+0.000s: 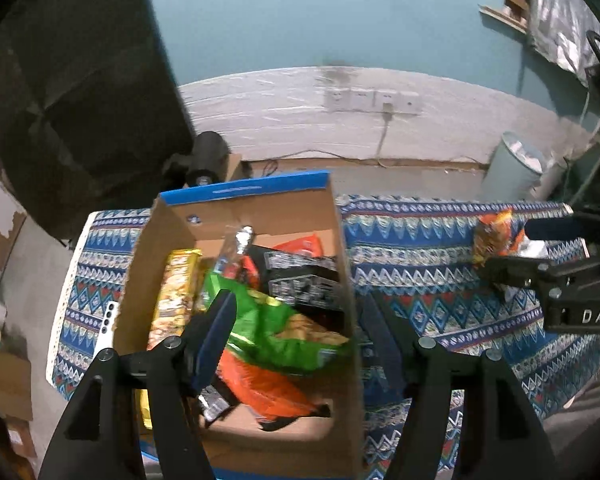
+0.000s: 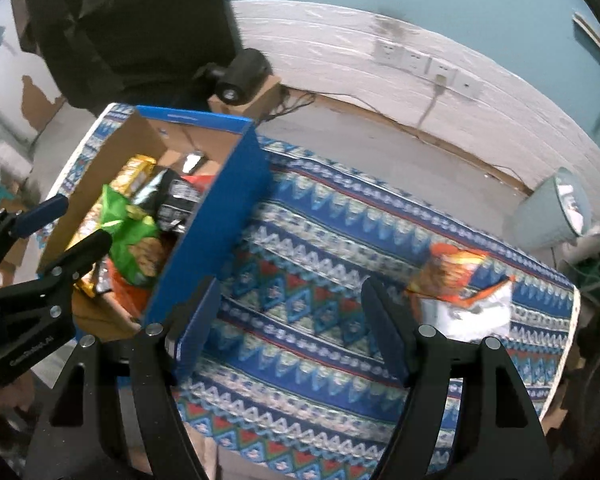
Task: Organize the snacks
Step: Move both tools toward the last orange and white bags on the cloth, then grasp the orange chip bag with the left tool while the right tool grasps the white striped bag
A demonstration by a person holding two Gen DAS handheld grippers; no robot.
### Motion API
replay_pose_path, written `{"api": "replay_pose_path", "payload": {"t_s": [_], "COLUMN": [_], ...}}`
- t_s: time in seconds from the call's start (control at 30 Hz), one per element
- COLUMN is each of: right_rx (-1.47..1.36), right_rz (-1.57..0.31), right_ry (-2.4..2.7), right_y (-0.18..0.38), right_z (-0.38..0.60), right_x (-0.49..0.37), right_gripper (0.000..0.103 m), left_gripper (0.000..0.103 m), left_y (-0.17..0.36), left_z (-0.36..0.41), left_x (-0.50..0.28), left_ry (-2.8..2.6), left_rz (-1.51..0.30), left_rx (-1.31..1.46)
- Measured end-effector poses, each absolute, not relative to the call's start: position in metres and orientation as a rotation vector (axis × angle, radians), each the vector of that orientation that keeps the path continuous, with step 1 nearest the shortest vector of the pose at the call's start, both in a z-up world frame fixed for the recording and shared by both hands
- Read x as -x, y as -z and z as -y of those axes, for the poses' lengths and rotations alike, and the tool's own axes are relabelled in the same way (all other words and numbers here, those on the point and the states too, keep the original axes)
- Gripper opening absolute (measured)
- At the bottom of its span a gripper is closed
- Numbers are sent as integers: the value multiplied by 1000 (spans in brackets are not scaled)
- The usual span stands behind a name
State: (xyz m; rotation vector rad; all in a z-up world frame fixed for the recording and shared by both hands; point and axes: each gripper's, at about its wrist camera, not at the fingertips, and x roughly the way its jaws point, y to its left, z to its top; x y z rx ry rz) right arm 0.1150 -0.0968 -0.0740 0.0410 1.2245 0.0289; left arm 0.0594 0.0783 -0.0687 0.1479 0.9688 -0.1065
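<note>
A cardboard box (image 1: 236,208) with blue outer walls (image 2: 216,208) stands on the patterned cloth and holds several snack packs. On top lies a green bag (image 1: 272,328) (image 2: 130,224), with a yellow pack (image 1: 176,296), black packs (image 1: 304,280) and an orange bag (image 1: 268,392) around it. My left gripper (image 1: 300,320) is open and empty over the box, one finger inside and one outside its right wall. My right gripper (image 2: 292,304) is open and empty above the cloth beside the box. An orange and white snack bag (image 2: 456,280) (image 1: 494,236) lies on the cloth at the far right.
The blue patterned cloth (image 2: 312,248) covers the table. A grey bin (image 2: 552,208) stands on the floor at the right. A black cylindrical device (image 2: 240,72) sits on a small carton behind the box. Wall sockets (image 1: 372,100) with a cable are on the back wall.
</note>
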Motion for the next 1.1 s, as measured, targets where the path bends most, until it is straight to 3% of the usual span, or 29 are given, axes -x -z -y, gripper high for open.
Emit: {"api": "replay_pose_path", "payload": {"t_s": [1.1], "right_rx": [-383], "right_rz": [-1353], "right_ry": [335], "right_y": [159], "right_z": [287], "right_x": [-70], "right_gripper": [75], "left_gripper": [68], "left_y": [137], "left_z": [76], "left_x": [-102], "left_ry": [230], "left_rz": [-1012], "left_rx": [-329]}}
